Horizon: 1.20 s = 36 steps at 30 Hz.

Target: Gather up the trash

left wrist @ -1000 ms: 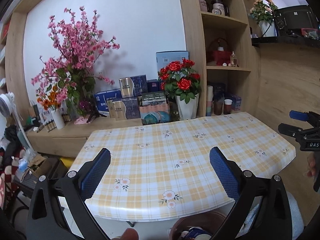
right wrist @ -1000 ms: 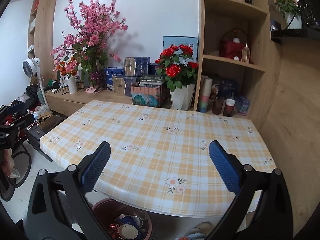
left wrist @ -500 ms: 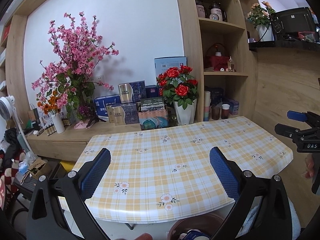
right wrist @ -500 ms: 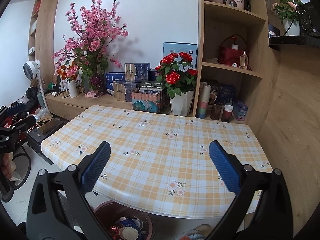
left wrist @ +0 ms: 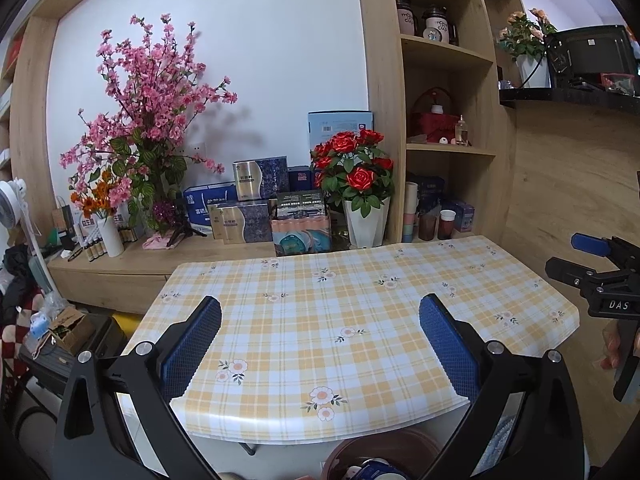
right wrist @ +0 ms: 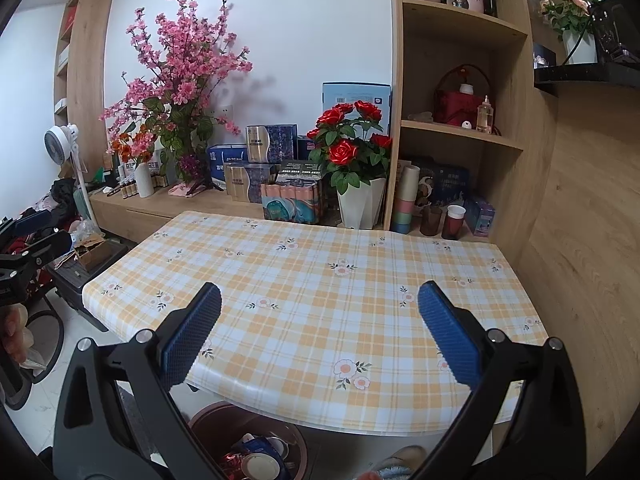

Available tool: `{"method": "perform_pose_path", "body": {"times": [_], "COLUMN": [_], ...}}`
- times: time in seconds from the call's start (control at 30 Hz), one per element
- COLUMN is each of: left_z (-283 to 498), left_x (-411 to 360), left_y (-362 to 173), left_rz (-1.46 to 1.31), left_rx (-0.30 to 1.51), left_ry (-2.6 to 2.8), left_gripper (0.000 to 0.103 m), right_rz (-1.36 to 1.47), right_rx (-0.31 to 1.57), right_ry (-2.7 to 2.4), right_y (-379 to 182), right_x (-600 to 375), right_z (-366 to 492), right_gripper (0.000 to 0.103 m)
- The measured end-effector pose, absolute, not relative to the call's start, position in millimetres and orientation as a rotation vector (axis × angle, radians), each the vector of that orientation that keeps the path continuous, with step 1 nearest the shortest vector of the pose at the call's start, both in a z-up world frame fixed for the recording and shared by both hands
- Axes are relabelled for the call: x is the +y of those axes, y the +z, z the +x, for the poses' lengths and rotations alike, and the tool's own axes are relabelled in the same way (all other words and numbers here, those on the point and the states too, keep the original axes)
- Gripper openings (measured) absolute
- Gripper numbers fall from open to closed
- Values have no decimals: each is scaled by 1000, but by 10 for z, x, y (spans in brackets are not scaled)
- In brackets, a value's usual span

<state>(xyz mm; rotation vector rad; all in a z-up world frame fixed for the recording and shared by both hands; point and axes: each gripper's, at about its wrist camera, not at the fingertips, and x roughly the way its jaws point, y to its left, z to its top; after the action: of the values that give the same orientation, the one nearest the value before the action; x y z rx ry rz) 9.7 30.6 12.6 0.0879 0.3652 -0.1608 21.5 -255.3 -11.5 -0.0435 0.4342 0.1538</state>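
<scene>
Both claws drawn back from table (left wrist: 360, 320), left claw (left wrist: 320, 344) and right claw (right wrist: 320, 340) level, fingers apart, empty.

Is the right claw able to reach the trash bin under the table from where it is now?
Probably yes. The right claw is open and empty above the table edge, and the trash bin sits just below, its mouth partly uncovered.

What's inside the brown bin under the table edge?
The brown bin holds discarded cups, lids and blue packaging. The right gripper's frame hides its left side, and deeper contents are covered.
</scene>
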Motion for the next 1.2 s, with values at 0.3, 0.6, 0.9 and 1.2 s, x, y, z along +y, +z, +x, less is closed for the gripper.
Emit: {"method": "perform_pose_path", "body": {"times": [0.3, 0.6, 0.9, 1.2], "left_z": [70, 56, 43, 51], "left_x": [266, 247, 229, 208], "left_y": [129, 130, 144, 147], "left_rz": [111, 119, 127, 143], "left_rx": [349, 347, 342, 349], "left_ry": [-160, -159, -175, -155], "left_gripper": [97, 97, 97, 97], "right_rz": [-43, -43, -42, -43], "right_rx": [434, 435, 439, 442], "right_ry": [155, 154, 154, 153], "right_y": [-115, -119, -147, -153], "right_x": [-2555, -2551, -2549, -2548], "right_z": [219, 218, 221, 223], "right_gripper": [97, 97, 97, 97]}}
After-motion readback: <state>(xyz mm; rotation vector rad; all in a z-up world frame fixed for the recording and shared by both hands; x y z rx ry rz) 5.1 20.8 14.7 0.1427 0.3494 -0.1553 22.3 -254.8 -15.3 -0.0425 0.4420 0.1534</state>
